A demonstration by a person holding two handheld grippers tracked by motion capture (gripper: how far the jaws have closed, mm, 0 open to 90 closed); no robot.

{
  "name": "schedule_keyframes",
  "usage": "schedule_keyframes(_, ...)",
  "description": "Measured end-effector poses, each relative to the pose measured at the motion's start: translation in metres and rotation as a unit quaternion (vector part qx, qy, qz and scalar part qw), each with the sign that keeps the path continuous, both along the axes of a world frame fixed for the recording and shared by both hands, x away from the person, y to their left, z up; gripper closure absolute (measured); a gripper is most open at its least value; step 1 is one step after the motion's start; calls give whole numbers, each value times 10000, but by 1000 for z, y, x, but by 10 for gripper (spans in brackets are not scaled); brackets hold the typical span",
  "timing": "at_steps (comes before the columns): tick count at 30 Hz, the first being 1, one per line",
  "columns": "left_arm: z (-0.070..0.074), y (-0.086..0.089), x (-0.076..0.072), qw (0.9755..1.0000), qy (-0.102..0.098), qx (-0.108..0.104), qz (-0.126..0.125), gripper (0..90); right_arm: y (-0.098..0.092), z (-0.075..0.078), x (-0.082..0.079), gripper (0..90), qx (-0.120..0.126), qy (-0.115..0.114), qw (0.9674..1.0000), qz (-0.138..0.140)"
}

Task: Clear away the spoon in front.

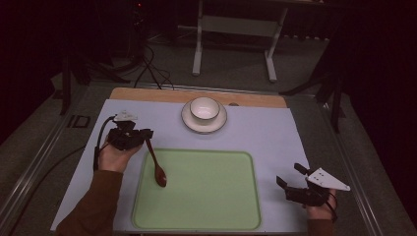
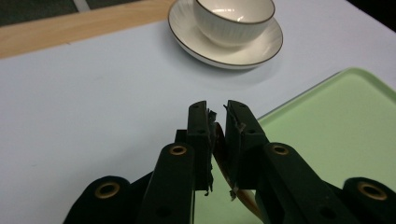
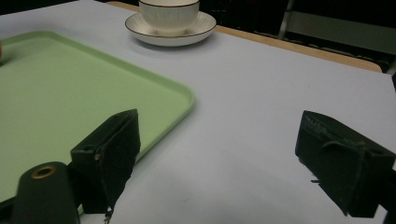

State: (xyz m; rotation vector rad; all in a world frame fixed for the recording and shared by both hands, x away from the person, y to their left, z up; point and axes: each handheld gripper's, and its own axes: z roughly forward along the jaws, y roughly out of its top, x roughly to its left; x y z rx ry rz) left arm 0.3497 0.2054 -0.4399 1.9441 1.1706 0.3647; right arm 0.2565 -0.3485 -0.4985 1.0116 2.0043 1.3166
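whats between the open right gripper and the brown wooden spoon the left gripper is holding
The flat pale green tray: in the high view its bare surface spans from the brown wooden spoon toward the right gripper, then a strip of white table mat.

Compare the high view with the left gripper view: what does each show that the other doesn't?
High view alone: the whole wooden spoon, its bowl resting on the green tray, and the right claw open on the table's near right. Left gripper view alone: a close look at the left claw pinching the spoon's handle between its pads. Both: the cup on its saucer and the tray.
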Motion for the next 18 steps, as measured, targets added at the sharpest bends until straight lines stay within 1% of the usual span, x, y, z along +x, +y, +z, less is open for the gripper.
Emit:
schedule_keyframes(3, -10, -7, 3, 9999, 26, -44, -132, 804, 0, 0, 0, 138, 11, -4, 10000, -5)
schedule_keyframes(6, -19, -11, 3, 9996, -18, -57, -273, 801, 0, 0, 0, 138, 11, -4, 10000, -4)
schedule_keyframes(9, -28, -13, 2, 9994, 3, -149, -315, 800, -1, 0, 0, 138, 9, -4, 10000, -1)
schedule_keyframes(12, -35, -13, 0, 9990, -4, -272, -342, 799, 0, 0, 0, 138, 12, 7, 10000, -8)
schedule_keyframes(14, -38, -13, -1, 9988, 0, -281, -397, 797, 0, 0, 0, 138, 12, 4, 10000, -2)
schedule_keyframes(15, -39, -12, -3, 9984, -25, -339, -454, 797, 0, 0, 0, 138, 6, 6, 10000, 0)
schedule_keyframes(16, -41, -13, -4, 9978, -40, -443, -499, 798, 0, 0, 0, 138, 1, 8, 10000, 1)
schedule_keyframes(18, -44, -13, -6, 9975, -43, -432, -557, 796, 0, 0, 0, 138, 8, 0, 10000, -2)
